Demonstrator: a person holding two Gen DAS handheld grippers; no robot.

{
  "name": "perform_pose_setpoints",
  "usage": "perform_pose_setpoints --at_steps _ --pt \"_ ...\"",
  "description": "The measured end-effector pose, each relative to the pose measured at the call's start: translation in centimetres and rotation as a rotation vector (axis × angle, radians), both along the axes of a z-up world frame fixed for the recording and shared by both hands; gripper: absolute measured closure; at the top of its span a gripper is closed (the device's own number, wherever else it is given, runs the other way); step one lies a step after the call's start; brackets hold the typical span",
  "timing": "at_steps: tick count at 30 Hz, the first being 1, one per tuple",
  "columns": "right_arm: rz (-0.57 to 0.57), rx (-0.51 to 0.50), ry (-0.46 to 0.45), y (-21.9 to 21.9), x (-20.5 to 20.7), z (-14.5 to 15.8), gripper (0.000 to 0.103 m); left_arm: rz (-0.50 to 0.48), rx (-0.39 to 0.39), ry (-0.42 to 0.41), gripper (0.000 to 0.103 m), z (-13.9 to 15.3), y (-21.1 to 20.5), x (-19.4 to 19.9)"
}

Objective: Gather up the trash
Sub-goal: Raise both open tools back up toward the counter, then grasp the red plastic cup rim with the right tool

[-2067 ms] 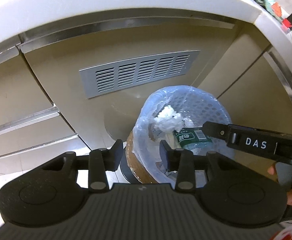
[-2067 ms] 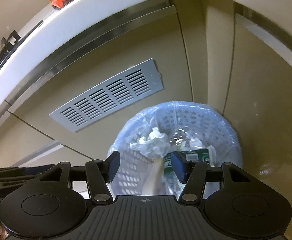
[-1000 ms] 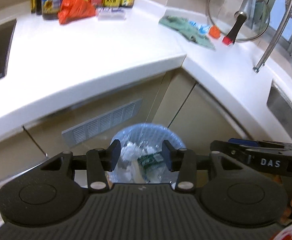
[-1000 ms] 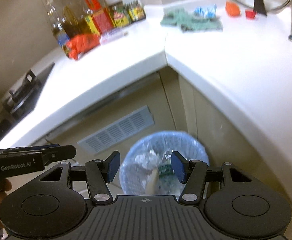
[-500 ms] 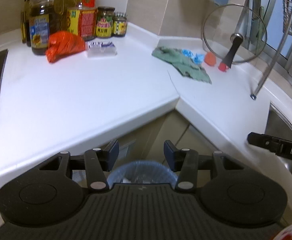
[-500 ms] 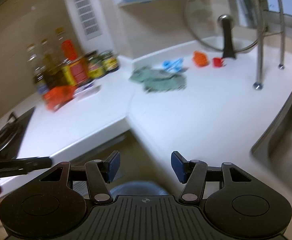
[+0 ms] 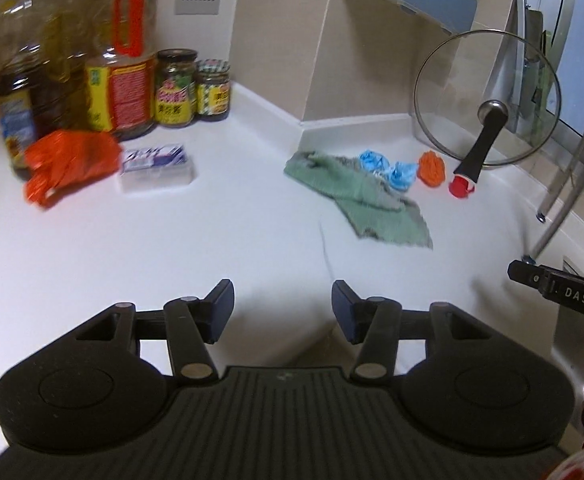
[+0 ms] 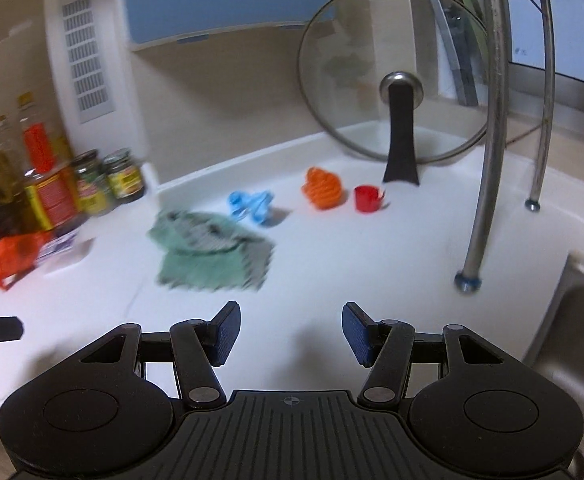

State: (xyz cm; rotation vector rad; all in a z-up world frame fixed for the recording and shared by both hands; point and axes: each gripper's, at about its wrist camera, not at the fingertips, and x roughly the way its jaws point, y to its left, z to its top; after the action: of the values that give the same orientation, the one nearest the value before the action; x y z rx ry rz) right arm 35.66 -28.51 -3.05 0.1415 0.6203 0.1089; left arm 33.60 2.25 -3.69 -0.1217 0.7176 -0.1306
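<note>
In front of me is a white surface (image 7: 212,240) that bends around a corner. In the upper left of the left view, oil bottles (image 7: 32,72) and two jars (image 7: 192,88) stand on it near the wall. Just before them lie a crumpled orange bag (image 7: 68,160) and a small white packet (image 7: 156,164). In the middle a green cloth (image 7: 363,200) lies flat, with blue crumpled pieces (image 7: 387,168) touching its far edge. To the right sit an orange crumpled piece (image 7: 431,168) and a small red cup (image 7: 461,189). A glass lid (image 7: 487,100) stands on edge behind them.
</note>
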Motion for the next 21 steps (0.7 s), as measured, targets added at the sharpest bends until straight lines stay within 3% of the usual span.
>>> perform_pose_setpoints --at_steps 13,21 --pt "-0.110 0.010 -0.012 -4.1 12.5 -2.7 0.046 0.008 0.017 0.005 0.053 -1.2 -4.6 9.4" --pt "-0.150 -0.006 -0.016 -6.3 17.3 -4.5 0.046 0.015 0.019 0.021 0.052 -2.1 -6.2 12.8"
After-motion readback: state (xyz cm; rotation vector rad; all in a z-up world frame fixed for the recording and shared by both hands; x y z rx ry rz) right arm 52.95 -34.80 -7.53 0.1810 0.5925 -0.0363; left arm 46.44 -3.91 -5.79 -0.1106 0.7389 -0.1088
